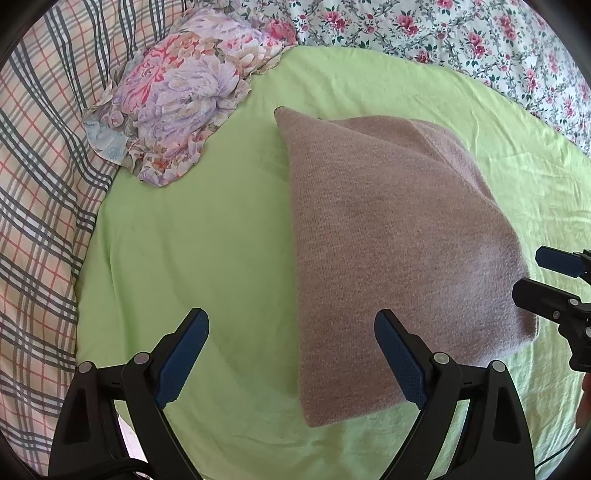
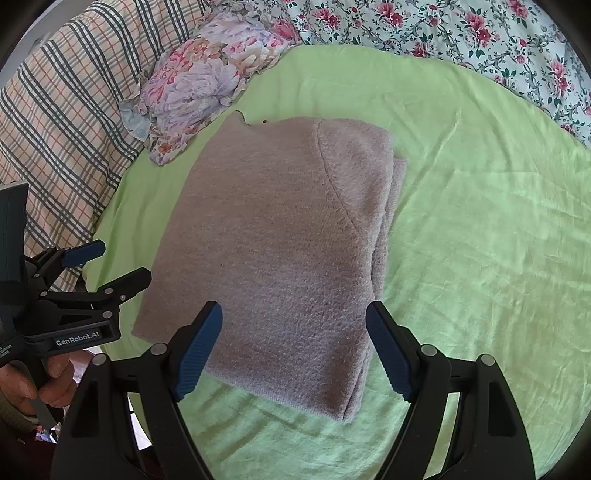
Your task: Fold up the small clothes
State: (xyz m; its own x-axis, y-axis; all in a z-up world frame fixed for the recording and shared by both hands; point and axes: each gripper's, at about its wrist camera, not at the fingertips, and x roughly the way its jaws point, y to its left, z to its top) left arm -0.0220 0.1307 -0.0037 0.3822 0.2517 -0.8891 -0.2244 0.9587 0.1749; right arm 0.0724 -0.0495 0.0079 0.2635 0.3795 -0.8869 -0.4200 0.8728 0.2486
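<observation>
A folded mauve knit sweater (image 1: pixel 391 251) lies flat on the light green sheet (image 1: pixel 192 266); it also shows in the right wrist view (image 2: pixel 280 243). My left gripper (image 1: pixel 291 354) is open and empty, hovering over the sweater's near left edge. My right gripper (image 2: pixel 295 347) is open and empty above the sweater's near edge. Each gripper appears in the other's view: the right one (image 1: pixel 543 277) at the far right, the left one (image 2: pixel 107 266) at the far left, both open.
A crumpled floral pastel garment (image 1: pixel 177 99) lies at the back left, also in the right wrist view (image 2: pixel 207 81). A plaid cover (image 1: pixel 40 192) runs along the left. A rose-print cover (image 1: pixel 461 33) lies at the back right.
</observation>
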